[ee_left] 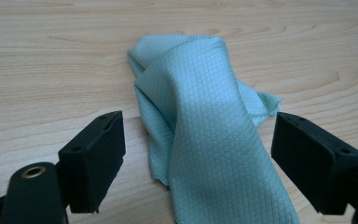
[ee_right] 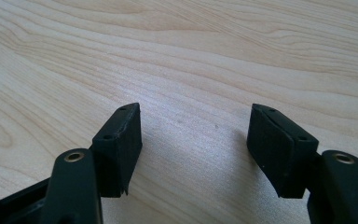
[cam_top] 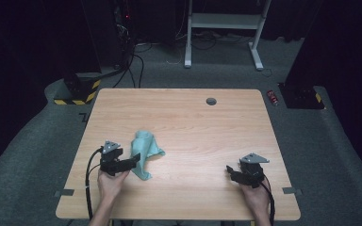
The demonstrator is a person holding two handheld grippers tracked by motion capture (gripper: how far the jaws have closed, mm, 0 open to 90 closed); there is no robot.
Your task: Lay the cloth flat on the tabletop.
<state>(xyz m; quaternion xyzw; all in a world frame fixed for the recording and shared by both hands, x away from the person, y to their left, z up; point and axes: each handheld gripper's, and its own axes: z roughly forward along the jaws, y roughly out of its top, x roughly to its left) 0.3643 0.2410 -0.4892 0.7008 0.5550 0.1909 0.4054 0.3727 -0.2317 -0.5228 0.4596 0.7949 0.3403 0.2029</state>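
Observation:
A crumpled pale teal cloth [cam_top: 145, 149] lies on the wooden table [cam_top: 202, 127], left of the middle. My left gripper [cam_top: 133, 162] sits at its near left edge, jaws wide apart. In the left gripper view the cloth [ee_left: 205, 135] runs between the two black pads [ee_left: 95, 158], and neither pad presses on it. At the table's near right, my right gripper [cam_top: 229, 171] rests low over bare wood. Its jaws stand apart with nothing between them [ee_right: 196, 149].
A small round grommet [cam_top: 211, 101] is set into the table near its far edge. Beyond the table stand a white desk frame [cam_top: 224, 28], cables and a yellow-black striped base [cam_top: 78, 92] on the grey floor. A red can [cam_top: 273, 97] lies by the right far corner.

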